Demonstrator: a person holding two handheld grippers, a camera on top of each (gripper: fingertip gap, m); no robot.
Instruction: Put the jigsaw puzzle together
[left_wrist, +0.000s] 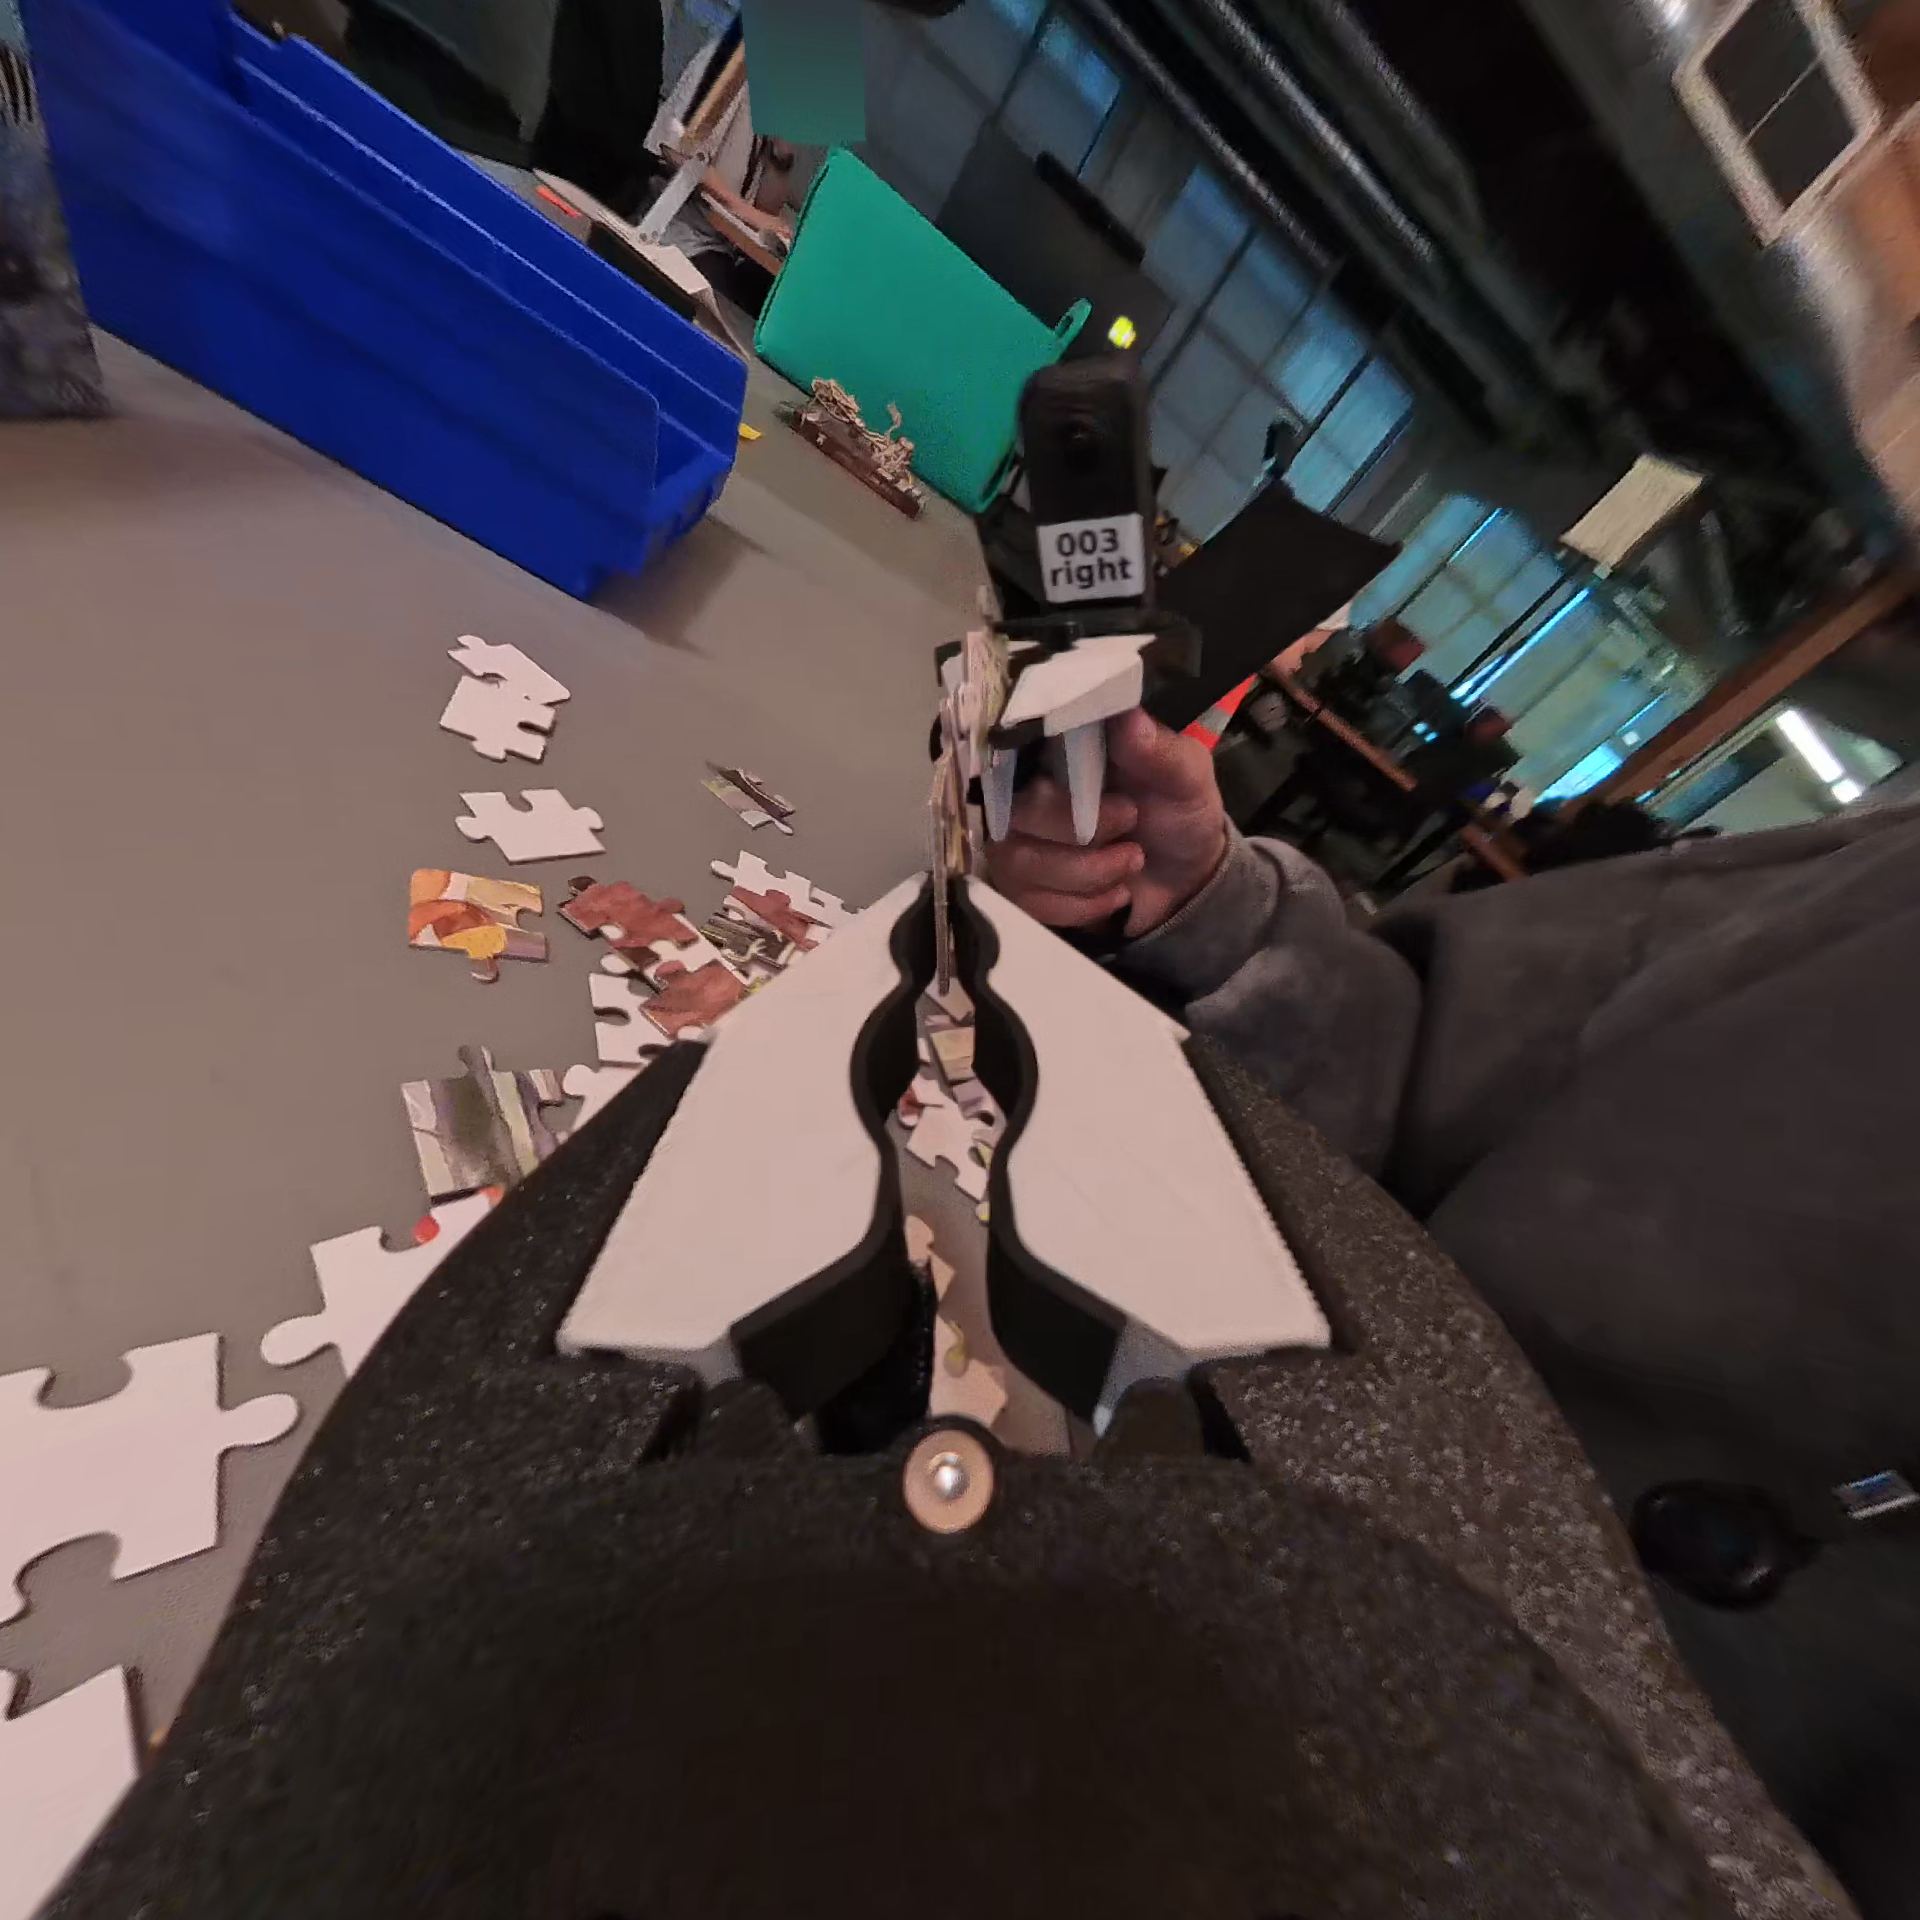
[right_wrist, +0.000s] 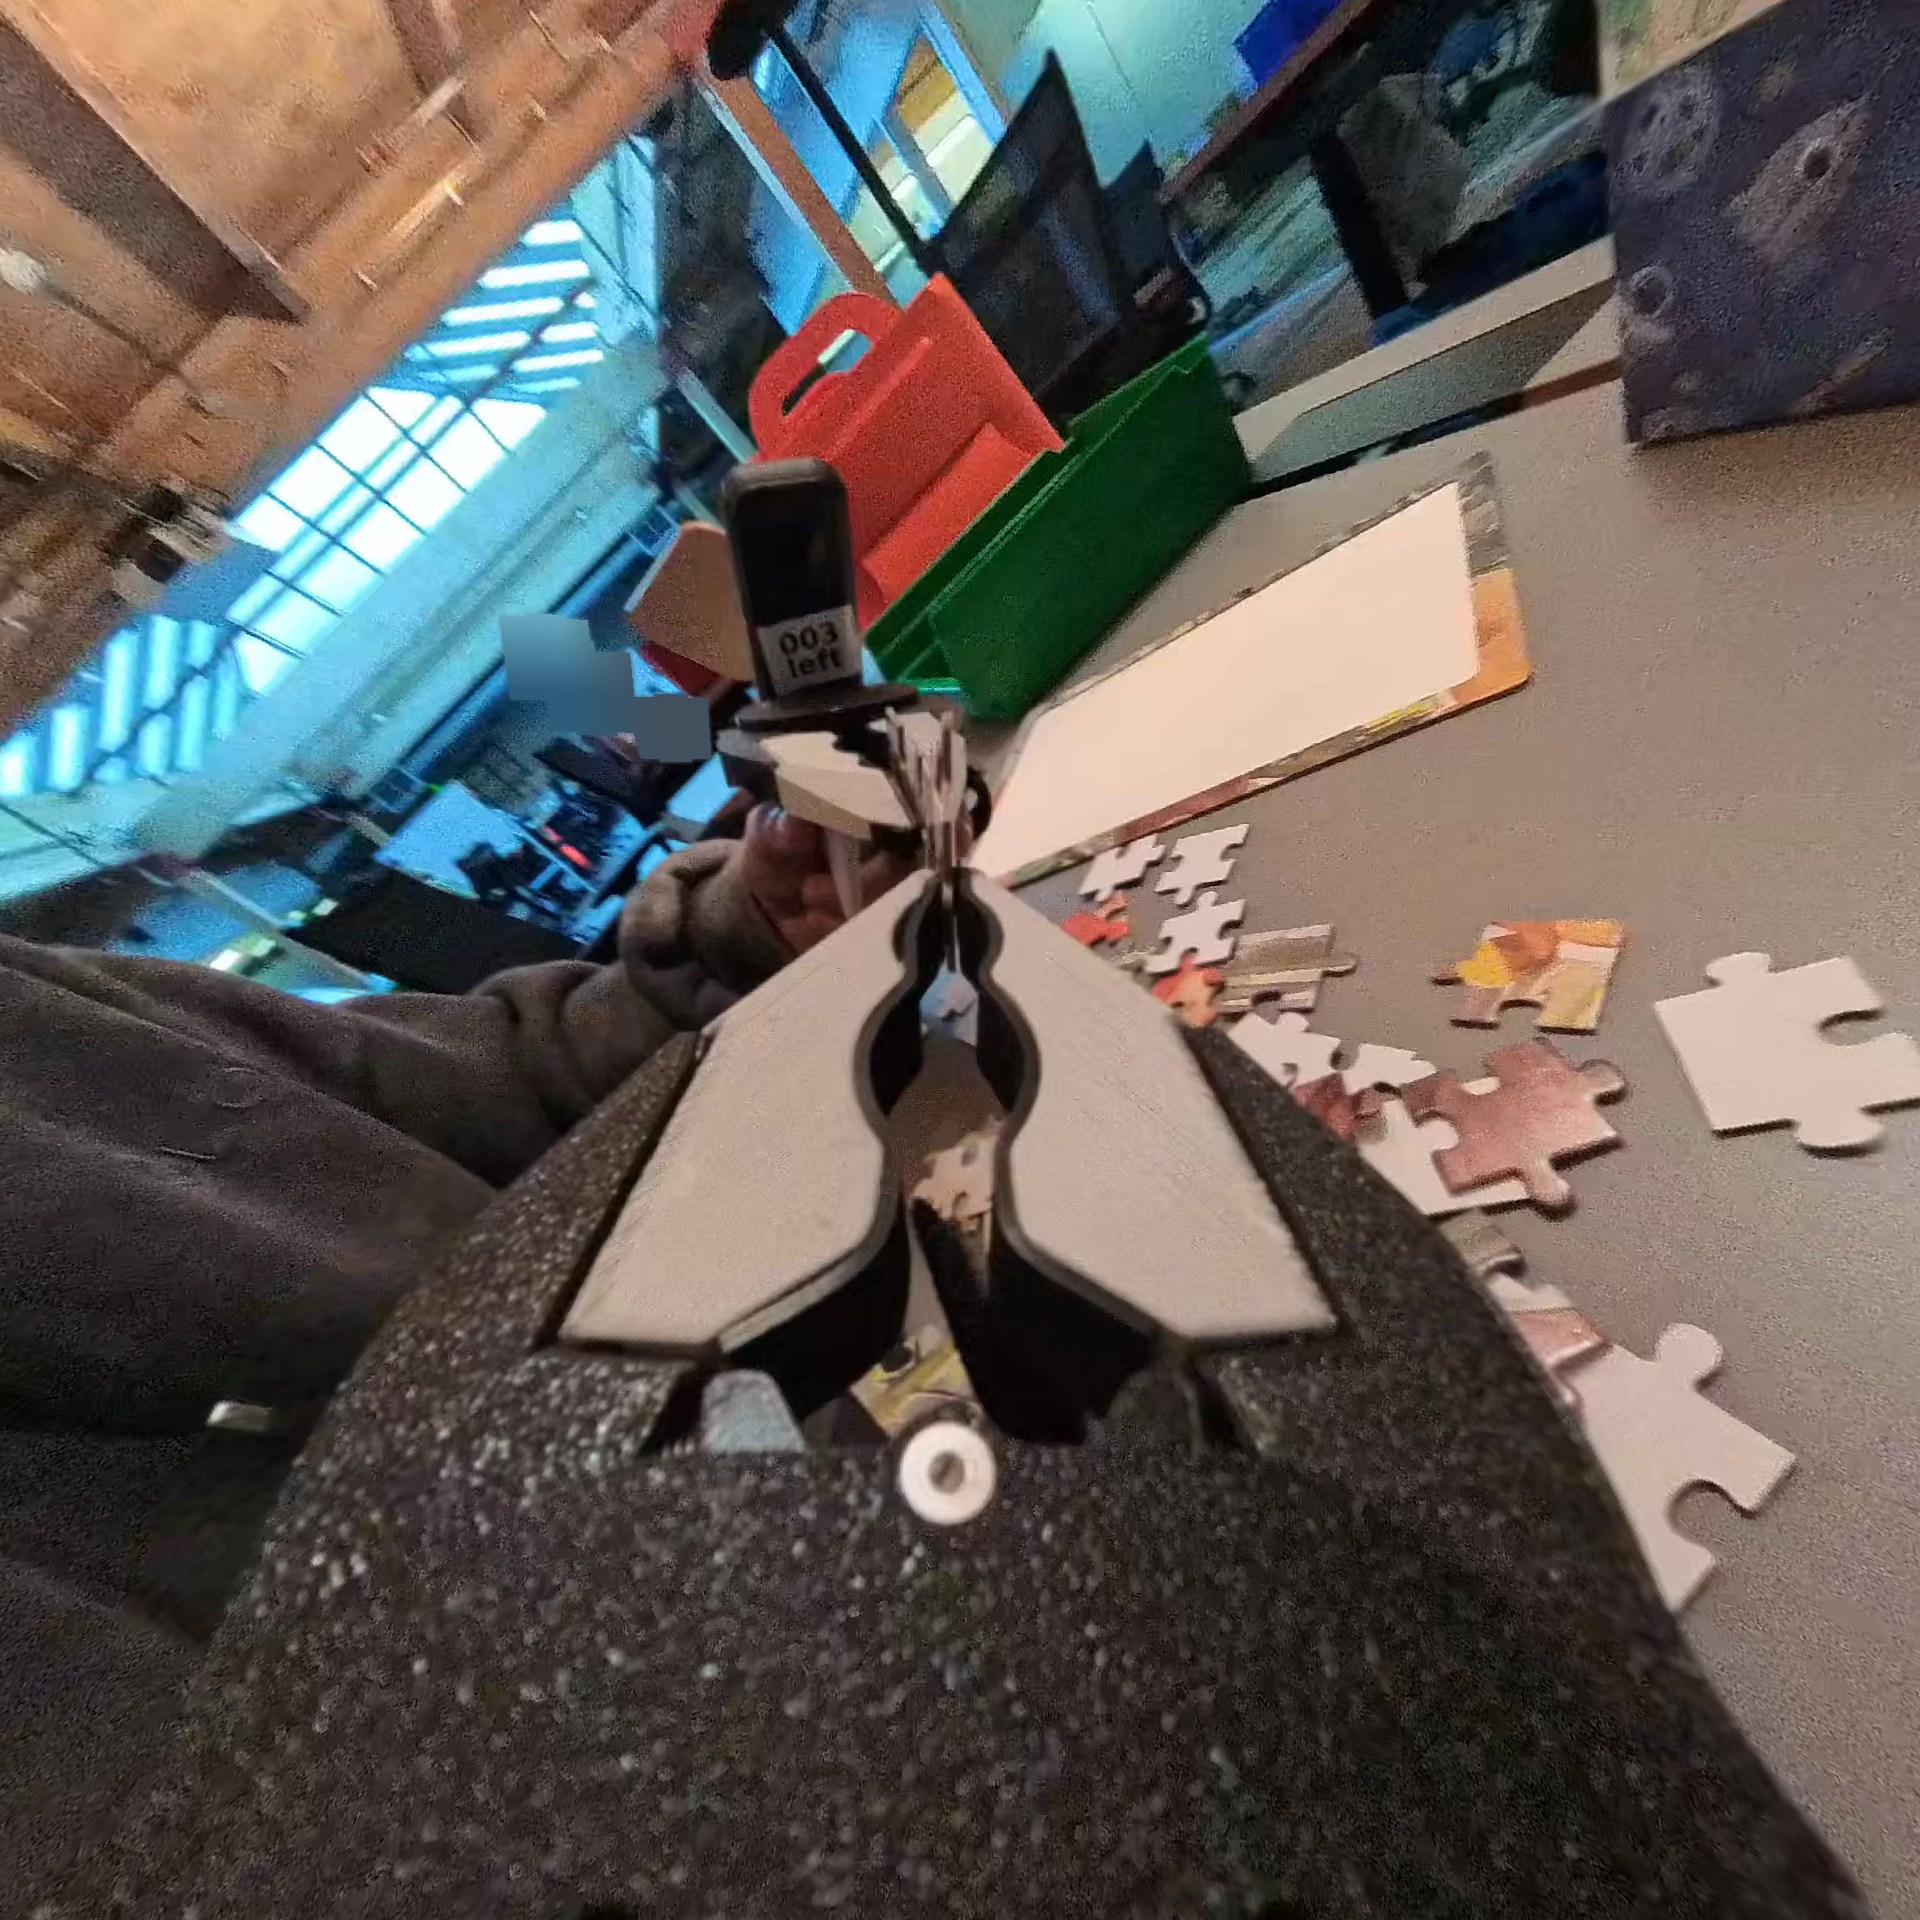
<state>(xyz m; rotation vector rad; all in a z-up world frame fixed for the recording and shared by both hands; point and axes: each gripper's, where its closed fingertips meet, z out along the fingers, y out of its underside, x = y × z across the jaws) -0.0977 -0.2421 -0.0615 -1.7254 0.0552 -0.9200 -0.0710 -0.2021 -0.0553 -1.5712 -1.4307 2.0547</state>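
Observation:
My left gripper is shut on a thin jigsaw piece, seen edge-on and held in the air above the grey table. My right gripper faces it and is shut on a jigsaw piece, also edge-on. The two grippers meet tip to tip; I cannot tell whether they hold one piece or two joined. Loose pieces lie on the table: an orange one, a brown one, and white face-down ones. The puzzle's frame board lies behind them.
A blue bin and a green case stand at the table's far side. A red carrier, a green tray and a dark patterned box stand beyond the board. A person's grey sleeve is beside the grippers.

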